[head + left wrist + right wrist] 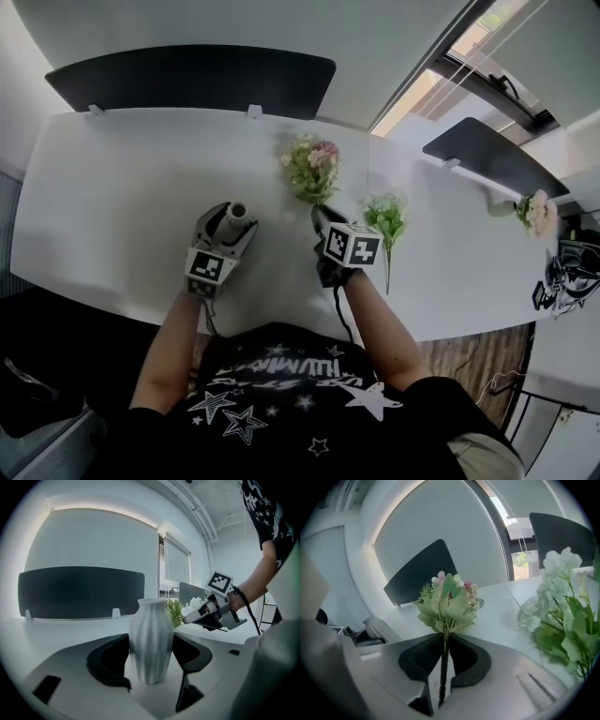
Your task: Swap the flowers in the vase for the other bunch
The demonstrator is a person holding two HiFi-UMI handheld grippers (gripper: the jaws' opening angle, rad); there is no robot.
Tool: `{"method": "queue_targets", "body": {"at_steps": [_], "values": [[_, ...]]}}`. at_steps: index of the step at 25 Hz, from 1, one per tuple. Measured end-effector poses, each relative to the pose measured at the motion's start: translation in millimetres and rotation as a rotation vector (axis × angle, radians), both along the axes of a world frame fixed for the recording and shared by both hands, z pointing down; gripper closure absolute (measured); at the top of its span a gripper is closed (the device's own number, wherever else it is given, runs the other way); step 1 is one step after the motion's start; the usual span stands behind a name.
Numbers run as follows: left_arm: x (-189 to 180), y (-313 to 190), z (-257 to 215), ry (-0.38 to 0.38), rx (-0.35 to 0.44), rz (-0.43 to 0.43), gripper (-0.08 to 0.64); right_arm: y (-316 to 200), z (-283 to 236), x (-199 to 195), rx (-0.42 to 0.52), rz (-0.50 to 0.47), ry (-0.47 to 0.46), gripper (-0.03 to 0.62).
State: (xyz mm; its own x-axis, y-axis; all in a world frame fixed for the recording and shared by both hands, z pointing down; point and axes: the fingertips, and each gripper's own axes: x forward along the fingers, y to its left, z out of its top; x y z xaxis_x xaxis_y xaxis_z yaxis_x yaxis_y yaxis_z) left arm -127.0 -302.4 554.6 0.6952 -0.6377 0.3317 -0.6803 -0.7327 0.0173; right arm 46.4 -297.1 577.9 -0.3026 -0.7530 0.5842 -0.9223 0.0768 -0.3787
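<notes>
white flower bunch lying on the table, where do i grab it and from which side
Probably best to take the white-bloomed, green-leaved bunch by its bare thin stem, below the leaves, coming from above on the near side. It lies flat on the white table with blooms pointing away, leaving the stem end free.

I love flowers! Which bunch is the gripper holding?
The pink bunch: its stem is pinched in the right gripper. The white bunch lies loose on the table beside it.

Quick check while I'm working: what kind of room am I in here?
Probably an office or meeting room: long white desks, dark divider screens along their far edges, and a window beside them.
</notes>
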Motion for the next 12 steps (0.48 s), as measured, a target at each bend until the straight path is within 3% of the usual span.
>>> {"method": "queue_targets", "body": {"at_steps": [9,12], "values": [[-1,-2,1,-0.007,0.014,-0.009,0.264,5,15,-4,-0.062,-0.014,0.01,0.53],[2,1,-3,0.006,0.002,0.008,0.264,5,11,-6,-0.051,-0.027,-0.002,0.484]]}}
